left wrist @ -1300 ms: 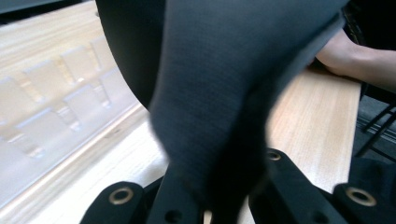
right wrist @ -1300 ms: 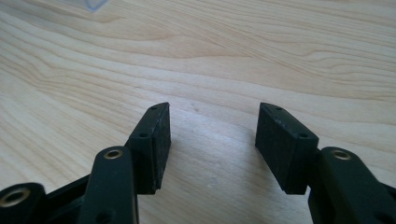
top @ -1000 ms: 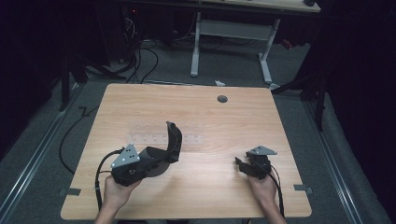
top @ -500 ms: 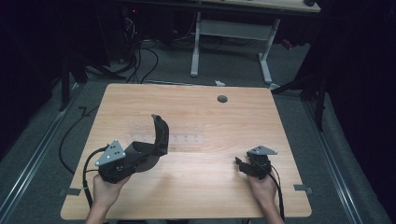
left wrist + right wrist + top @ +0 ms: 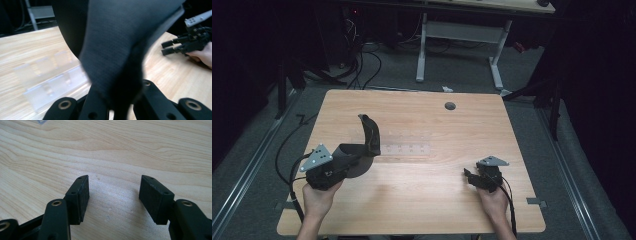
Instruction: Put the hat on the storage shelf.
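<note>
A dark grey cloth piece (image 5: 368,136) curls upward out of my left gripper (image 5: 353,156), at the left of the wooden table (image 5: 427,200). In the left gripper view the cloth (image 5: 120,37) rises between the jaws of the left gripper (image 5: 117,105), which is shut on its lower end. A clear plastic strip with small compartments (image 5: 406,148) lies flat at mid-table, just right of the cloth, and it appears again as a clear strip (image 5: 47,77) beyond the jaws. My right gripper (image 5: 471,177) rests low at the right front, open, and the right gripper (image 5: 113,195) has bare wood between its pads.
A round cable hole (image 5: 450,106) sits near the table's far edge. Cables trail off the left side onto the floor (image 5: 287,145). A white desk frame (image 5: 459,35) stands behind the table. The other hand's gripper (image 5: 175,46) shows at the right of the left gripper view.
My left gripper has carried the dark cloth leftward and a little toward the near edge, away from the clear strip. The right gripper has stayed in place, open.
</note>
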Tool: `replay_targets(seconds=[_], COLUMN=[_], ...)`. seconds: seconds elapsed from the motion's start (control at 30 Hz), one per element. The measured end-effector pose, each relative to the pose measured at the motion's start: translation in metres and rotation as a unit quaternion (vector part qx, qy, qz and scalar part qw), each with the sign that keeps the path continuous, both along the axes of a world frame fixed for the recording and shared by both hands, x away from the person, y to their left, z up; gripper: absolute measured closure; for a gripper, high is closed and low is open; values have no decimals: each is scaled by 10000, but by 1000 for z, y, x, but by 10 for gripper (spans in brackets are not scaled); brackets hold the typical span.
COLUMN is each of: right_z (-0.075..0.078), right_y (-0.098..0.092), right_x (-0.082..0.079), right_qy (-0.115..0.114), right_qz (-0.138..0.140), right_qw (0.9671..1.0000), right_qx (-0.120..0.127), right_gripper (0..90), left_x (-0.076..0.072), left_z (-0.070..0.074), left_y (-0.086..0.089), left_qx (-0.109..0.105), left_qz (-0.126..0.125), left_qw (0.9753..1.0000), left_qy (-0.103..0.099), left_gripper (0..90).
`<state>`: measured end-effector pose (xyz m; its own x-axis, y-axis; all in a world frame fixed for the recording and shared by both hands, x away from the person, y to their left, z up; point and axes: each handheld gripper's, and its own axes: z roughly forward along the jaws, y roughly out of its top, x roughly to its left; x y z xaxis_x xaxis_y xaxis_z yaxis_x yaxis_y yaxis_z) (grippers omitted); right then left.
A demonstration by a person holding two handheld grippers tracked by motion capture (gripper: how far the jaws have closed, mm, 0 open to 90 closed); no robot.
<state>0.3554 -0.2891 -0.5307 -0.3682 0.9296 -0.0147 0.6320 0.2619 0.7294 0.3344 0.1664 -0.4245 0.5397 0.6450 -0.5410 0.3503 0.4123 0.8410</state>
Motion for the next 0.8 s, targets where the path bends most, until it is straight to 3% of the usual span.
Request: replay_targets(seconds=[0.27, 0.6, 0.8], right_z=[0, 0, 0], right_y=[0, 0, 0], right_x=[0, 0, 0], right_qy=[2, 7, 3], right_qz=[33, 23, 32], right_qw=[10000, 10000, 10000], right_qx=[-20, -15, -21], right_gripper=[405, 404, 403], left_x=[14, 35, 48], left_z=[5, 9, 11], left_y=[16, 25, 25], left_qx=[-128, 58, 94], left_qz=[401, 862, 972], left_qw=[9991, 9960, 9948], left_qy=[-87, -222, -283], left_gripper=[857, 857, 857])
